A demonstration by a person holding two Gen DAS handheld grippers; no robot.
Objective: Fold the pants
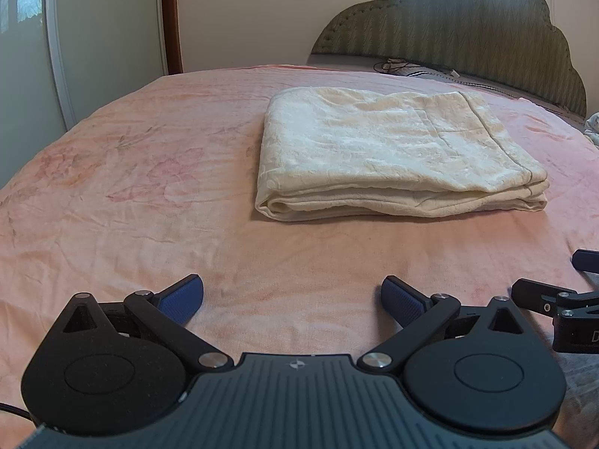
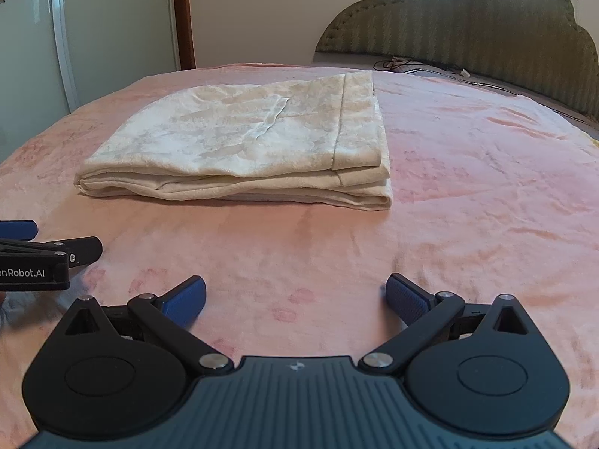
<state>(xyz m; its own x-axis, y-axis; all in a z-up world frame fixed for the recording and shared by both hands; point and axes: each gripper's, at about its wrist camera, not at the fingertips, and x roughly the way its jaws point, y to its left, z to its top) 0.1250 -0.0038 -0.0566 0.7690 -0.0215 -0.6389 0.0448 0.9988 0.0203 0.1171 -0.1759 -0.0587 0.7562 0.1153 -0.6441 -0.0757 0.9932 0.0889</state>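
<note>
Centrally, at the bottom of the left wrist view, the left gripper (image 1: 292,301) stands with its jaws spread wide; its two blue ribbed pads (image 1: 179,299) grip nothing and hover just above the pink floral bedspread (image 1: 112,187). Whether the pads touch the cloth cannot be told. The right gripper (image 2: 295,299), seen in its own view, is likewise fully released, with two blue pads (image 2: 406,299) well apart and nothing between them.

Each gripper also appears at the edge of the other's view: the right one at the right margin of the left view, and the left one, bearing white lettering on its black body, at the left margin of the right view. The two tools lie side by side, near one another, both short of the garment.

One pair of cream-white textured fabric pants (image 1: 393,157) lies on the bedspread ahead of both grippers, folded into a flat rectangular stack of several layers. From the left wrist it sits ahead and to the right; from the right wrist (image 2: 243,149) it sits ahead and to the left. Neither gripper touches it.

Beyond the bed stands one green padded headboard with a scalloped outline (image 2: 468,22), with a tangle of dark cable (image 1: 393,64) at its foot.
</note>
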